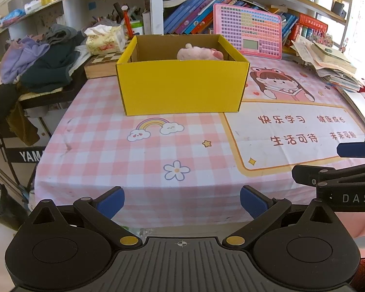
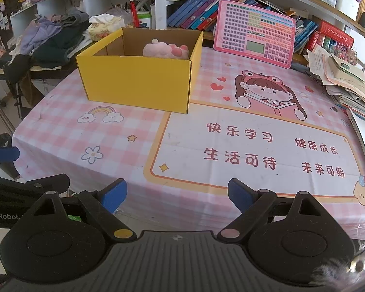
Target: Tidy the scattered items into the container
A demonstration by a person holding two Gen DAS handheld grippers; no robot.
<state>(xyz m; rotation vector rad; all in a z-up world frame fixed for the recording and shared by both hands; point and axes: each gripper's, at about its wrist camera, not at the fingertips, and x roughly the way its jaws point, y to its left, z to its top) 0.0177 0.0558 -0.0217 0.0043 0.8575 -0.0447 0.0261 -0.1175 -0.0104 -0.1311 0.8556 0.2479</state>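
Observation:
A yellow cardboard box (image 1: 182,87) stands open on the pink checked tablecloth (image 1: 133,150); it also shows in the right wrist view (image 2: 136,85). A pink plush toy (image 1: 199,53) lies inside it against the far right wall, also seen from the right wrist (image 2: 166,48). My left gripper (image 1: 182,203) is open and empty at the table's near edge. My right gripper (image 2: 177,196) is open and empty beside it, to the right. The right gripper's fingers (image 1: 355,149) show at the right edge of the left wrist view.
A pink learning tablet (image 2: 255,34) leans against books behind the box. A pile of papers and books (image 2: 348,85) lies at the right edge. Clothes (image 1: 43,58) and a tissue box (image 1: 104,40) sit left of the table. Shelves run behind.

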